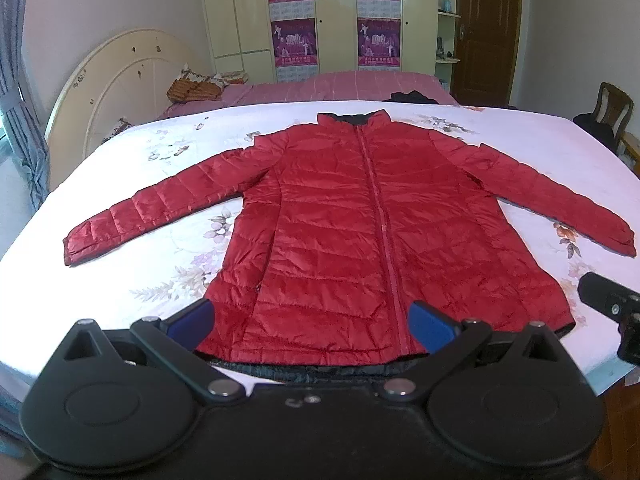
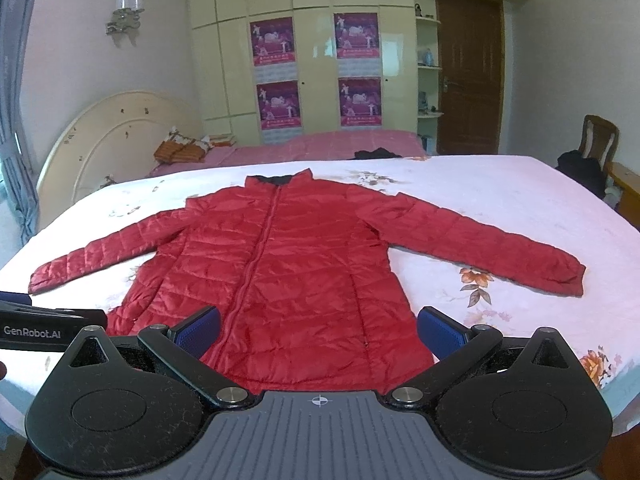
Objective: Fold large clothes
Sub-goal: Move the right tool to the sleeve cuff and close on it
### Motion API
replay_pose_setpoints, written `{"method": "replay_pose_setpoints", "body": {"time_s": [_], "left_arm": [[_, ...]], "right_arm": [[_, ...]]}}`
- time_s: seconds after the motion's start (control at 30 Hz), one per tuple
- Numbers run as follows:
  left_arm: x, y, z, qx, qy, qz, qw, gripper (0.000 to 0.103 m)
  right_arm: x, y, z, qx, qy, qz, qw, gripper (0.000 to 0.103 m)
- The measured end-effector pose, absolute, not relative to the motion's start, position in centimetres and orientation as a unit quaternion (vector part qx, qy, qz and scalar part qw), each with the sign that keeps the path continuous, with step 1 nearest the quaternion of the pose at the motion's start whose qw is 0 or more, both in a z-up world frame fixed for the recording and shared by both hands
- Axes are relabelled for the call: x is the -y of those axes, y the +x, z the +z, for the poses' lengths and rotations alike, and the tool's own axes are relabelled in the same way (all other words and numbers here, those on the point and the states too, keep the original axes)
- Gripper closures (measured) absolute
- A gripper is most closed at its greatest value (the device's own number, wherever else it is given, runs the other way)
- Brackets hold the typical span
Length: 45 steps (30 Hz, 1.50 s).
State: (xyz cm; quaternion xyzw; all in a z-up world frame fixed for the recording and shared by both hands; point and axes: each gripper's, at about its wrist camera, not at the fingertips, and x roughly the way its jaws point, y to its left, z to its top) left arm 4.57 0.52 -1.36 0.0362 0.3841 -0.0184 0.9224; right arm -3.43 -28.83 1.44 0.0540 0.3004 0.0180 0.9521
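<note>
Left wrist view. One red quilted jacket [image 1: 360,216] lay front-up and zipped on the floral sheet [image 1: 132,216] of a bed, collar toward the far edge, hem at the near edge. Two sleeves were spread outward: the left sleeve [image 1: 160,204] angled toward the left edge, its cuff short of that edge; the right sleeve [image 1: 560,200] ran toward the right edge. Bare sheet showed on both sides of the body and beyond the collar. The left gripper [image 1: 312,320] hovered over the hem, its two blue pads [image 1: 192,320] spread wide apart and holding nothing. Part of the right gripper [image 1: 612,308] showed at the frame's right side, over the sheet near the hem's right corner. Behind: a second bed with a pink cover [image 1: 340,84], one cream headboard [image 1: 116,80], a wardrobe with four purple posters [image 1: 292,40], one brown door [image 1: 486,28], one chair [image 1: 612,108].

Right wrist view. The same single jacket [image 2: 304,264] filled the middle of the sheet [image 2: 500,200], with a broad bare stretch toward the far right corner. The right cuff [image 2: 568,276] stopped well short of the right edge; the left cuff [image 2: 44,276] lay near the left edge. The right gripper [image 2: 320,332] hung over the hem, both blue pads [image 2: 440,332] parted wide, nothing between them. The left gripper's [image 2: 52,328] side, lettered "GenRobot.AI", showed at the frame's left, beside the hem's left corner. One wall lamp [image 2: 126,12] hung above the headboard.
</note>
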Motion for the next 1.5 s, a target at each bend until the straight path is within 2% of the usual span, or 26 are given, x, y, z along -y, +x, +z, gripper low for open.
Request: {"method": "replay_pose_setpoints", "body": {"time_s": [0.7,1.2,1.5], "left_arm": [[-2.5,17.1,-3.3,-0.377,0.049,-0.03,0.924,0.0],[-5.1,26.0,-5.9,-0.412,0.062,-0.046,0.908,0.0],[-3.9,28.5,-7.6,-0.433,0.059,-0.034,0.899,0.001]], "right_arm": [[30.2,5.7,-0.7,-0.313,0.071,-0.079,0.944,0.0],[29.8,12.4,-1.1,-0.315,0.086,-0.15,0.933,0.0],[34.4,14.4,-2.8,-0.328,0.085,-0.183,0.923,0.0]]}}
